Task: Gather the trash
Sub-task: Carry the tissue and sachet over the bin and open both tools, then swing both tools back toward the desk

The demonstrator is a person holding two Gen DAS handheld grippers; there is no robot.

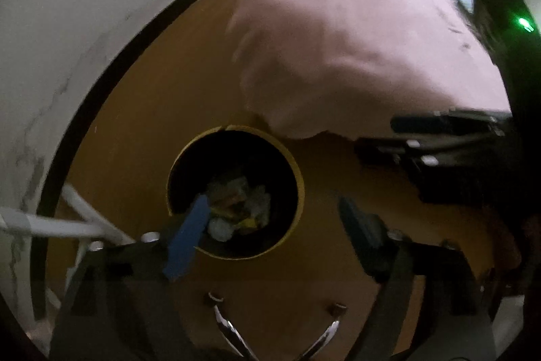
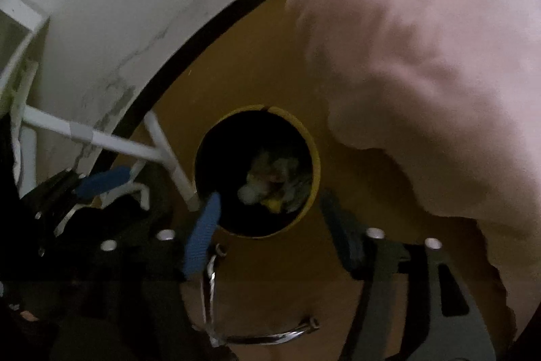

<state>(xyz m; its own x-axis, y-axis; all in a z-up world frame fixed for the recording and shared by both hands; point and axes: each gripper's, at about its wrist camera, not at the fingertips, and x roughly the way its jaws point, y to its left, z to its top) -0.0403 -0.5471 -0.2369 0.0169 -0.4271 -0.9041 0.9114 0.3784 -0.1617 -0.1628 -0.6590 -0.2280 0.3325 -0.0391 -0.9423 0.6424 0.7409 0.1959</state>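
The round bin [image 1: 294, 158] with the yellow rim sat on the brown floor [image 1: 152, 90] in the middle of the frame. The trash [image 1: 236, 208] lay at its bottom. The left gripper [image 1: 270, 222] and the right gripper [image 2: 267, 212] hung above it, fingers wide apart and empty. A pink cloth [image 1: 338, 39] filled the upper right.

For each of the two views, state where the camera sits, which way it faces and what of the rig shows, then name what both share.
Left wrist: on the left hand-held gripper, facing steeply down into the bin; its open fingers show.
Right wrist: on the right hand-held gripper, facing down likewise; its open fingers show.
Shared: the bin, trash inside, pink cloth.
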